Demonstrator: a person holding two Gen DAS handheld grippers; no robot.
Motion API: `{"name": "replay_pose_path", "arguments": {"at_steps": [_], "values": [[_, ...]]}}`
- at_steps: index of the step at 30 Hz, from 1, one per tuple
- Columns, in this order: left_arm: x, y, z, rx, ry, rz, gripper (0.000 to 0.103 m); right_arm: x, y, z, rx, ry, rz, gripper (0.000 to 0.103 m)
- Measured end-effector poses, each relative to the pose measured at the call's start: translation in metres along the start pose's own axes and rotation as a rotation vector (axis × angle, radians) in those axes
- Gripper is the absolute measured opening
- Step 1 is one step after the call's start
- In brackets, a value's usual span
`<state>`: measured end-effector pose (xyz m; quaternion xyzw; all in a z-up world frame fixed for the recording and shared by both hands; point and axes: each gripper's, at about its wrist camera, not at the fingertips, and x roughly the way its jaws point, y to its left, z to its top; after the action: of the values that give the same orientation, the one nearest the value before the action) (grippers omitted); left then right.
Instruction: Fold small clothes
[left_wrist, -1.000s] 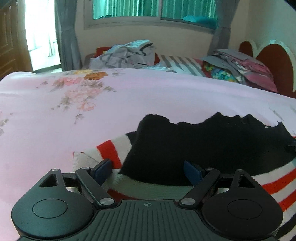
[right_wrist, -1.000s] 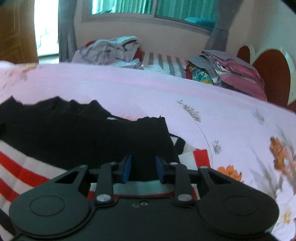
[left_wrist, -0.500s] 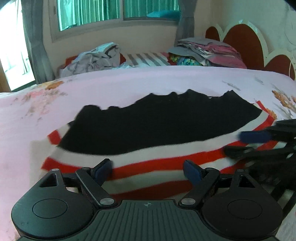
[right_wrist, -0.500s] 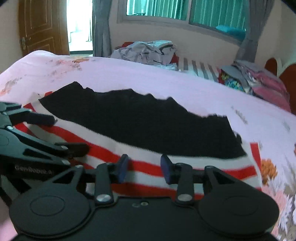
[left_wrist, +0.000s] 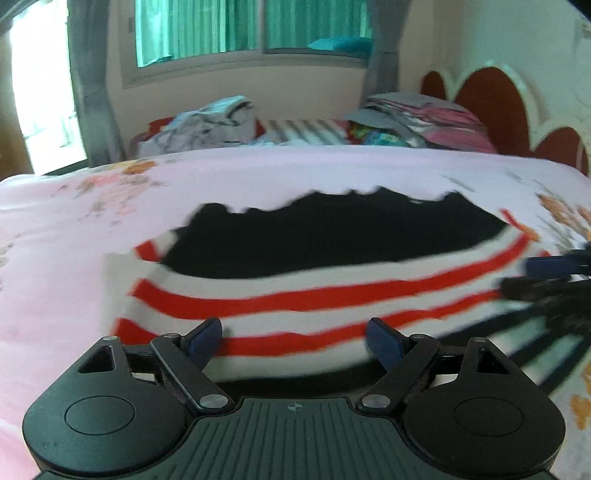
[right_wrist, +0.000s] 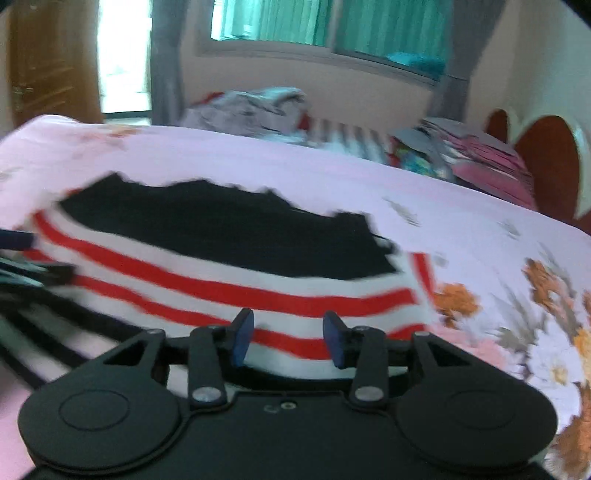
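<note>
Two grippers above a striped garment on the bed, neither holding it.

Our left gripper has its blue pads spread wide with nothing between them. Our right gripper has its jaws partly apart, its pads gripping nothing. Just beyond both sets of fingertips lies the garment, flat on the pink floral bedsheet: red and white stripes nearest the fingers, a black part past them. Motion blur softens its edges, so we cannot tell how it is folded. Far beyond, a loose heap of clothes and a folded stack sit below the window.
</note>
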<state>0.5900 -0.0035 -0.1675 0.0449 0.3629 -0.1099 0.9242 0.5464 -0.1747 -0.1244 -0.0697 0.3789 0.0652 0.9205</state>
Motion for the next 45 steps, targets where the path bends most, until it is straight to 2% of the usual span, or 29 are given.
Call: {"name": "replay_pose_path", "arguments": {"at_steps": [2, 4, 6, 9, 14, 16, 21, 24, 28, 30, 33, 35, 37, 42, 45], "values": [[0.003, -0.013, -0.006, 0.022, 0.030, -0.008, 0.085, 0.007, 0.014, -0.003, -0.018, 0.047, 0.053, 0.040], [0.006, -0.021, -0.014, 0.032, 0.046, 0.009, 0.085, 0.014, 0.027, -0.012, -0.046, 0.093, 0.033, 0.043], [-0.001, -0.022, -0.018, 0.022, 0.043, 0.013, 0.085, 0.009, 0.031, -0.021, -0.043, 0.086, 0.018, 0.043], [-0.010, -0.023, -0.023, 0.024, 0.044, 0.019, 0.085, -0.001, 0.029, -0.027, -0.013, 0.097, 0.038, 0.043], [-0.019, -0.018, -0.035, 0.032, 0.044, 0.046, 0.085, -0.002, 0.028, -0.032, -0.038, 0.118, 0.031, 0.042], [-0.023, -0.009, -0.042, 0.032, 0.049, 0.078, 0.085, -0.009, 0.021, -0.040, -0.039, 0.132, 0.023, 0.042], [-0.039, 0.013, -0.064, 0.015, 0.032, 0.087, 0.085, -0.024, 0.001, -0.061, 0.003, 0.130, 0.045, 0.042], [-0.043, 0.018, -0.063, -0.014, 0.035, 0.104, 0.085, -0.026, -0.001, -0.058, 0.028, 0.125, 0.048, 0.042], [-0.048, 0.031, -0.058, -0.065, 0.024, 0.143, 0.085, -0.037, -0.027, -0.058, 0.085, 0.094, -0.037, 0.039], [-0.050, 0.043, -0.060, -0.089, 0.021, 0.168, 0.084, -0.037, -0.054, -0.066, 0.128, 0.131, -0.113, 0.036], [-0.049, 0.056, -0.066, -0.114, 0.035, 0.138, 0.083, -0.039, -0.086, -0.082, 0.190, 0.151, -0.090, 0.033], [-0.046, 0.050, -0.067, -0.076, 0.047, 0.164, 0.082, -0.039, -0.086, -0.084, 0.172, 0.150, -0.083, 0.033], [-0.044, 0.045, -0.063, -0.082, 0.055, 0.184, 0.082, -0.037, -0.083, -0.081, 0.168, 0.161, -0.098, 0.034], [-0.045, 0.042, -0.061, -0.082, 0.066, 0.188, 0.082, -0.047, -0.081, -0.075, 0.175, 0.128, -0.112, 0.033], [-0.043, 0.042, -0.063, -0.077, 0.071, 0.191, 0.082, -0.039, -0.081, -0.082, 0.170, 0.155, -0.111, 0.033]]}}
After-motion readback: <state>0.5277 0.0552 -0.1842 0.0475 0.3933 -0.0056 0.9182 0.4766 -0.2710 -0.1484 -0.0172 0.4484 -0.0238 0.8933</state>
